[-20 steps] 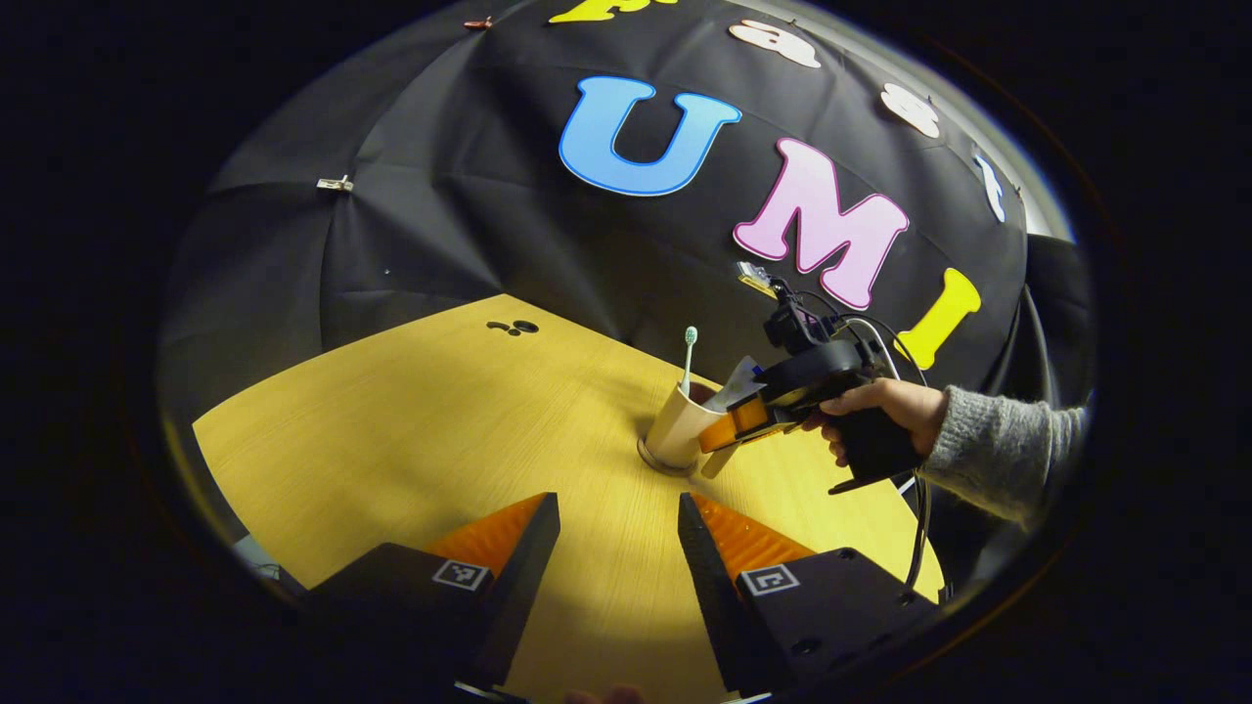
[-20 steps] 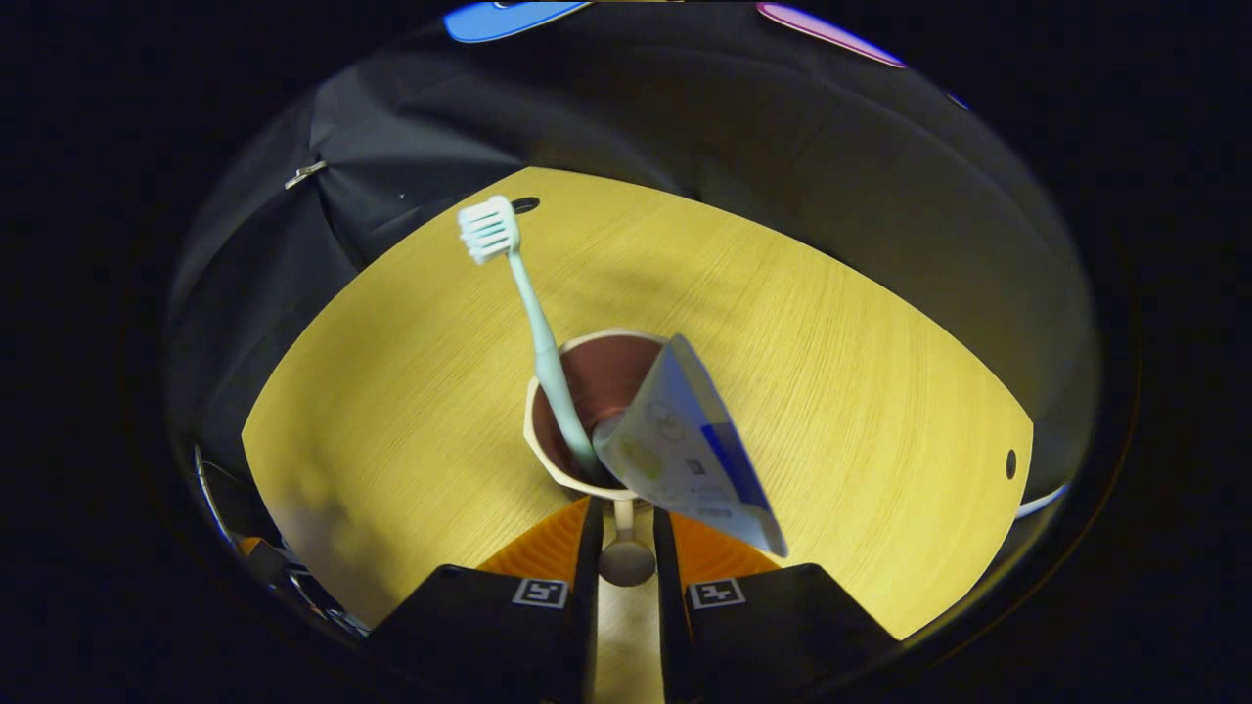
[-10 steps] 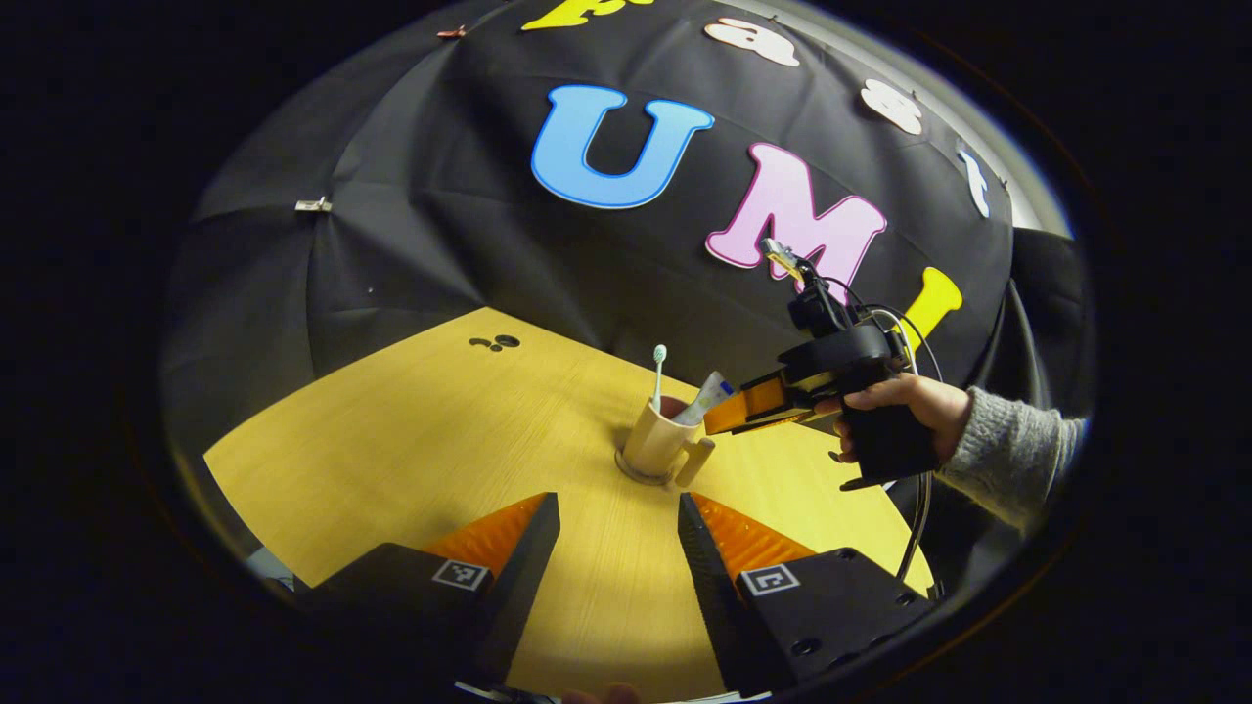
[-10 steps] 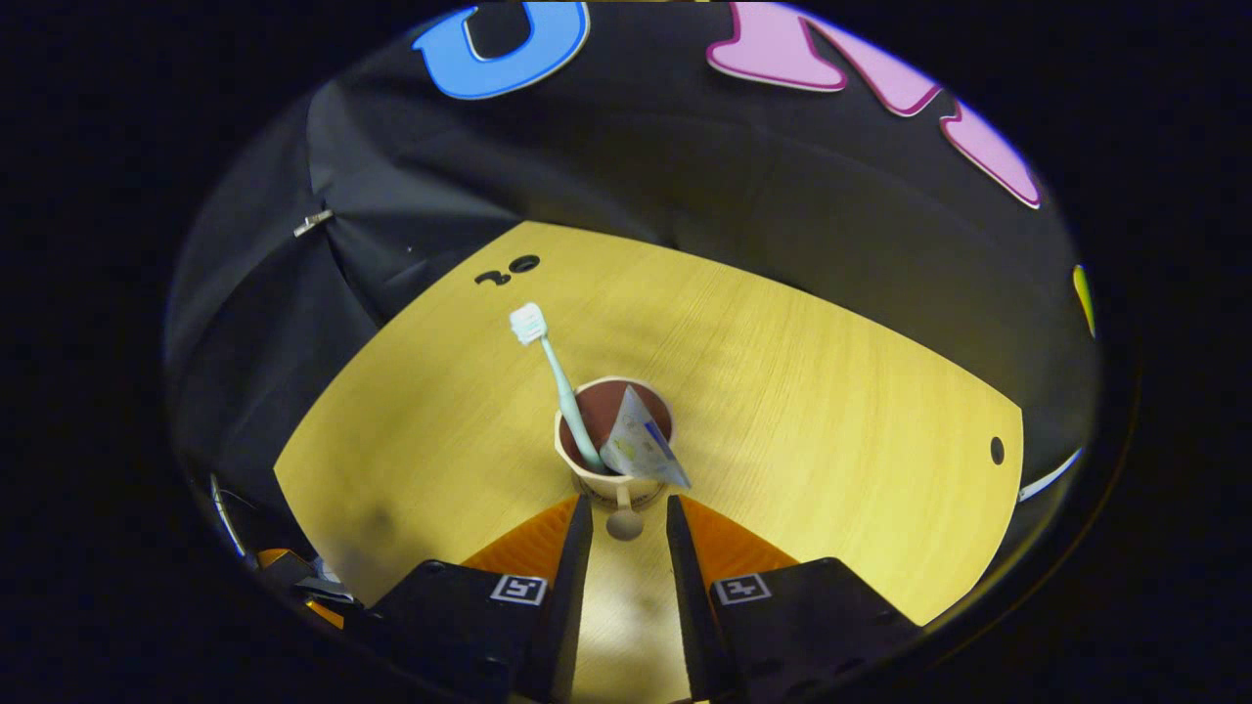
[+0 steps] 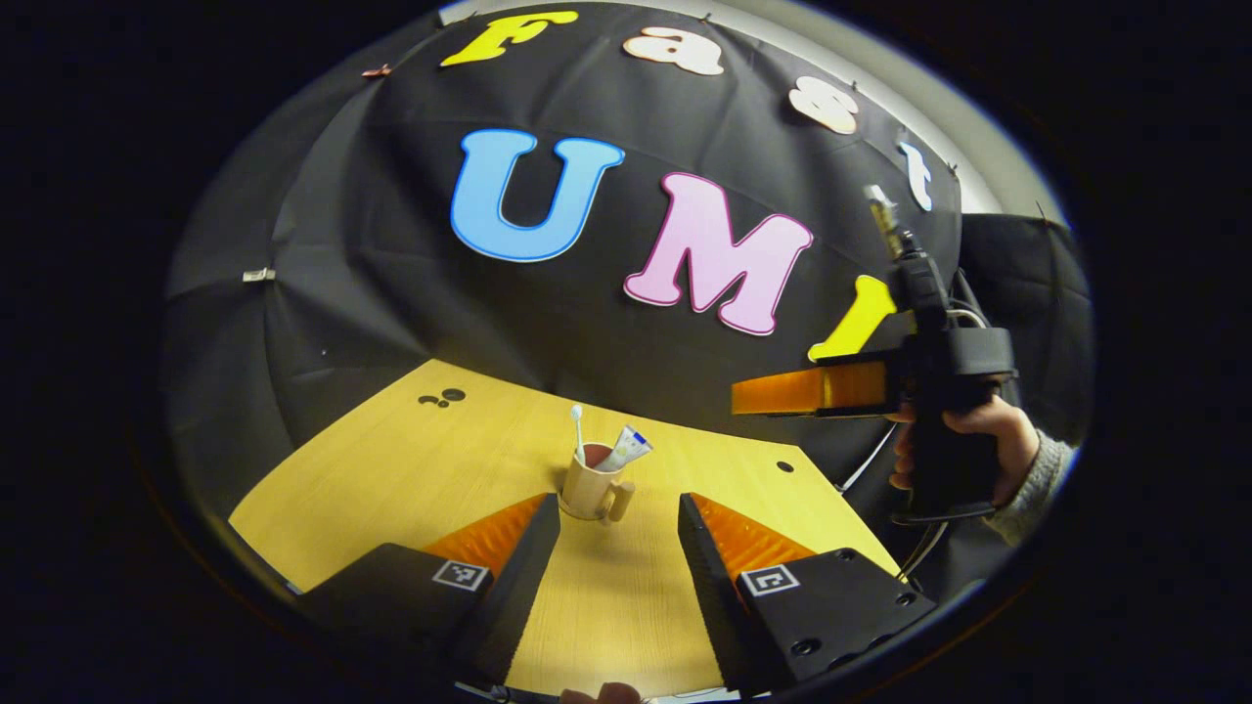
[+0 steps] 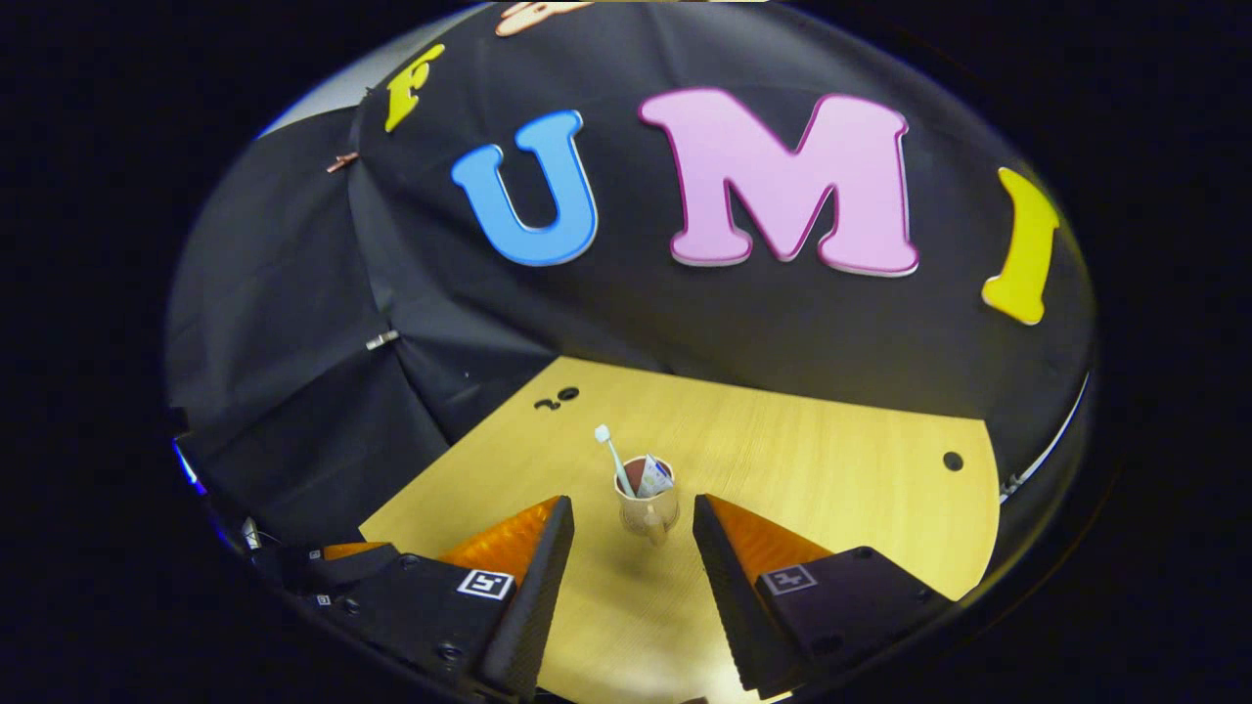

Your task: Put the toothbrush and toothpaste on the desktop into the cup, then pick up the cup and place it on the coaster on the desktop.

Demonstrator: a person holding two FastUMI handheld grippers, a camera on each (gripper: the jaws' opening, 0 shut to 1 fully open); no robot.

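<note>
A smooth beige cup [image 6: 648,510] with a handle stands on the wood-grain table [image 6: 831,460], holding a toothbrush [image 6: 611,450] and toothpaste tube [image 6: 655,479]. Both the left gripper [image 5: 618,533] and right gripper [image 6: 633,538] are spread, holding nothing.

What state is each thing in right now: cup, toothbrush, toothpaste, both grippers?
cup: upright on the table, free of both grippers
toothbrush: in the cup, head up, leaning
toothpaste: in the cup, sticking out
left gripper: open, holding nothing
right gripper: open, holding nothing
</note>
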